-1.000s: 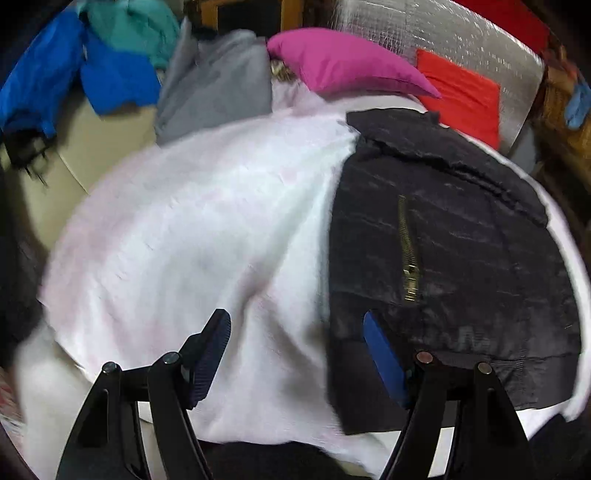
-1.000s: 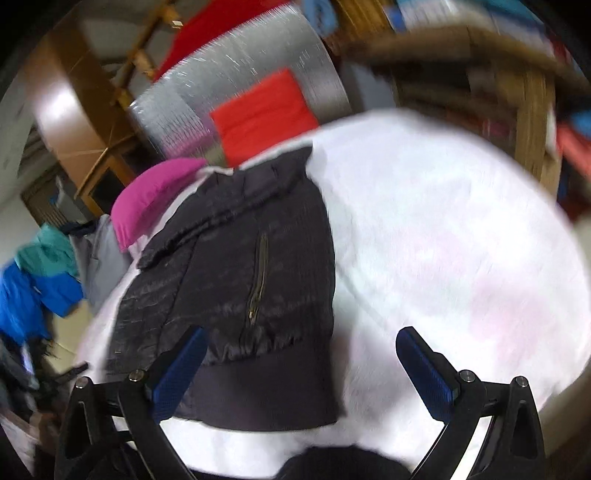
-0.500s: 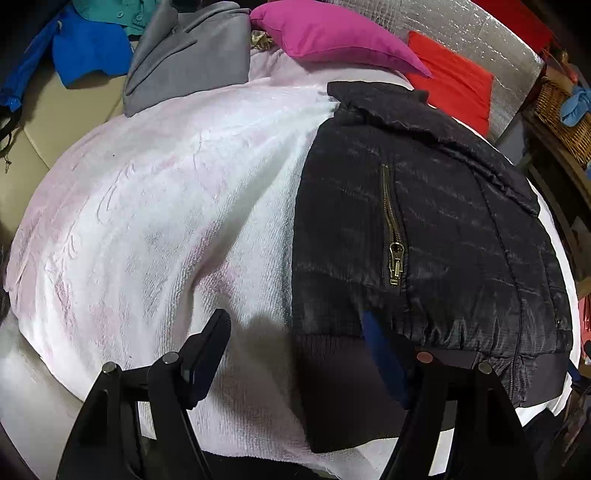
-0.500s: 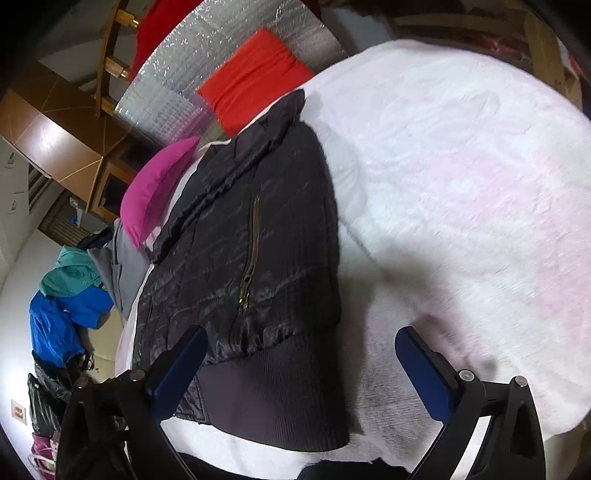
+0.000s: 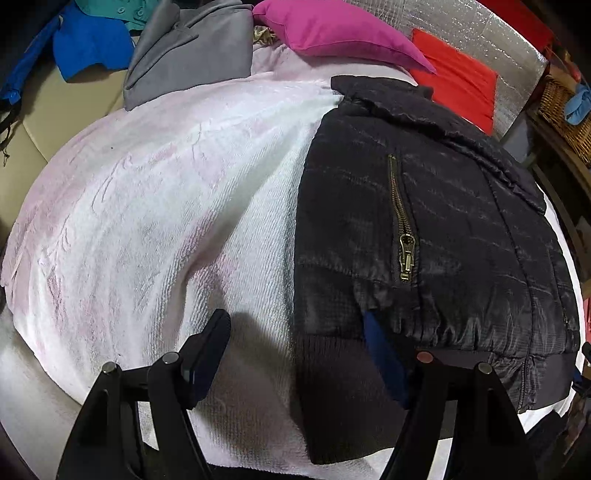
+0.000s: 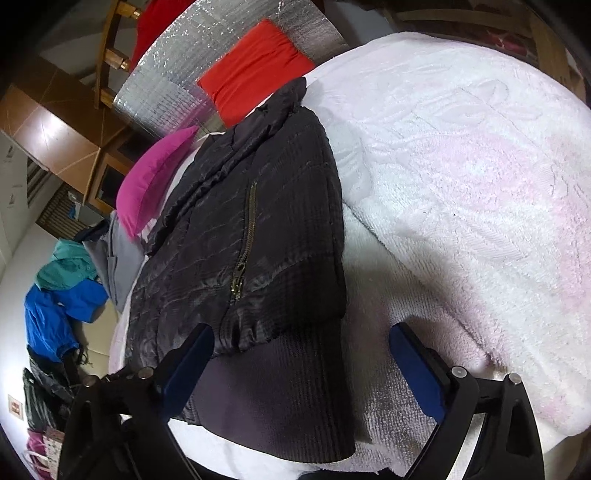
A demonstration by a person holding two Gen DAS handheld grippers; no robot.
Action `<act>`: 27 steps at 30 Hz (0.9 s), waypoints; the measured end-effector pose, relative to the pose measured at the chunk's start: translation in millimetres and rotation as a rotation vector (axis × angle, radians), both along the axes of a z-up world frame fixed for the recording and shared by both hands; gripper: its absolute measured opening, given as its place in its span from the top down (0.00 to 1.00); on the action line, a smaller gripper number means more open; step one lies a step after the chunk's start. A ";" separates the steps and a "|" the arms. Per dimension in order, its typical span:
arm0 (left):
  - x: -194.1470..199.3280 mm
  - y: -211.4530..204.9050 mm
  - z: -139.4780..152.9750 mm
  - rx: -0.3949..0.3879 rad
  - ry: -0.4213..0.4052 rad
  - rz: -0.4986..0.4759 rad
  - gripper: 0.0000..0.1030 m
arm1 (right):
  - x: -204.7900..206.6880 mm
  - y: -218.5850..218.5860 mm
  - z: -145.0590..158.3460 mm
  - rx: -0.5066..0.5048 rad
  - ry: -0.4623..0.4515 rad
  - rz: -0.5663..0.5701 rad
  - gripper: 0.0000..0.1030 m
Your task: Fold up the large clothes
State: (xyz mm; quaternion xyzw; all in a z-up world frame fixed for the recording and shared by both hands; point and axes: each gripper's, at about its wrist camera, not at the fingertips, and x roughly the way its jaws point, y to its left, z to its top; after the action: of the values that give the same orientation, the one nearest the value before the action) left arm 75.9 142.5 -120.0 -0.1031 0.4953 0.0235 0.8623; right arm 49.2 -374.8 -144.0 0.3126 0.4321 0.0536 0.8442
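A black quilted jacket (image 5: pixel 424 229) with a brass pocket zipper (image 5: pixel 402 229) lies folded lengthwise on a white and pink blanket (image 5: pixel 166 206). Its ribbed hem is nearest me. My left gripper (image 5: pixel 295 328) hovers open over the hem's left corner, its blue-padded right finger (image 5: pixel 380 354) above the jacket and its left finger above the blanket. In the right wrist view the jacket (image 6: pixel 258 229) fills the left half. My right gripper (image 6: pixel 301 338) straddles the right corner of the hem (image 6: pixel 280 398). Its jaws are closing, wide apart, and the pads are not pressing the cloth.
Behind the jacket's collar lie a magenta pillow (image 5: pixel 343 33), a red cushion (image 5: pixel 454 77) and a silver foil mat (image 5: pixel 491 37). A grey garment (image 5: pixel 192 51) and blue and teal clothes (image 5: pixel 88 44) sit at the far left. A wicker basket (image 5: pixel 561 107) stands at the right.
Both grippers have come down closer to the jacket's hem, which now looks larger. The right gripper's fingers stand slightly closer together.
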 end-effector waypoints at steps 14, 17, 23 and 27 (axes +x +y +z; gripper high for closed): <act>-5.3 3.1 -2.3 -0.028 -0.009 0.009 0.27 | 1.8 10.6 -1.0 -0.091 0.011 0.005 0.06; -5.6 3.5 -2.4 -0.029 -0.009 0.009 0.27 | 1.1 10.8 -1.8 -0.094 0.009 0.005 0.06; -8.1 3.8 -1.6 -0.036 -0.011 0.011 0.27 | -0.7 11.3 -2.8 -0.101 0.005 0.010 0.06; -11.0 8.8 -0.7 -0.065 -0.022 0.017 0.27 | -1.8 14.9 -1.0 -0.147 0.017 0.005 0.14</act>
State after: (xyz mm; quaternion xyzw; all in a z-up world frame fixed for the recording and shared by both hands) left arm 64.9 151.3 -120.7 -0.1356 0.4855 0.0135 0.8636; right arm 47.4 -359.9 -145.0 0.2494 0.4427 0.0212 0.8610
